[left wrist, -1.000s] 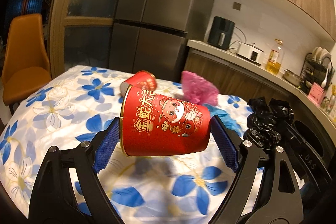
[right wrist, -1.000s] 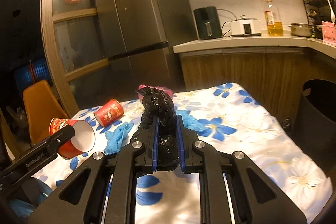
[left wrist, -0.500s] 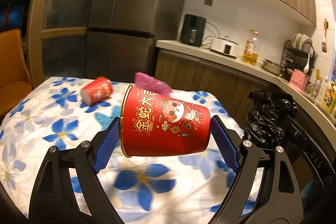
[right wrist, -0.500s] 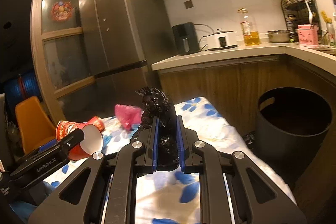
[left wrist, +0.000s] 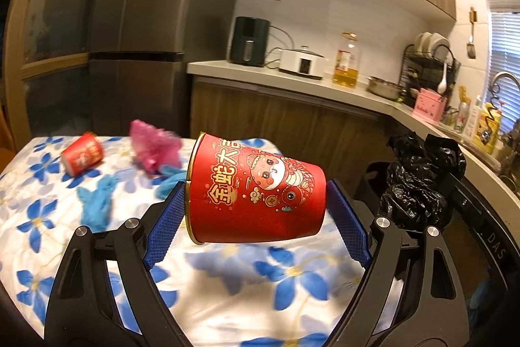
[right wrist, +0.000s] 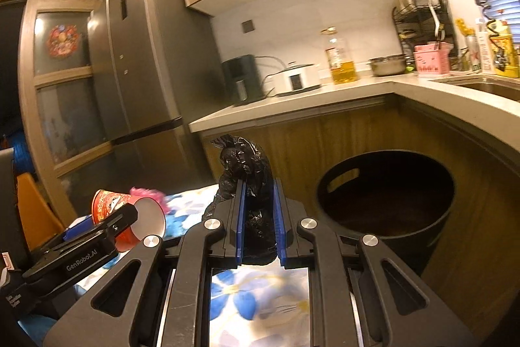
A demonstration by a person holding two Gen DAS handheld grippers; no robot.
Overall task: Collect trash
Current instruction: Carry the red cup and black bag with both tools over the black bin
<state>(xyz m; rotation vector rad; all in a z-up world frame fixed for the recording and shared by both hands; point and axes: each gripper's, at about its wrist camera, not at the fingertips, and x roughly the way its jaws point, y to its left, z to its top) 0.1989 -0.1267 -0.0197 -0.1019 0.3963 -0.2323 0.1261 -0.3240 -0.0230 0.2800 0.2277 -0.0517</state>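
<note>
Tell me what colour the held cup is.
Red cup with gold lettering; clearest in the left wrist view.

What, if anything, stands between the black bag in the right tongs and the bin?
Nothing visible. The black bag, clamped in the right tongs, has open air between it and the bin, whose mouth is uncovered.

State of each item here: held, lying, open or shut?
Left gripper: shut on the red paper cup.
Red paper cup: held sideways, above the table.
Right gripper: shut on the black plastic bag.
Black plastic bag: crumpled, held.
Bin: open.
Second red cup: lying on its side.
</note>
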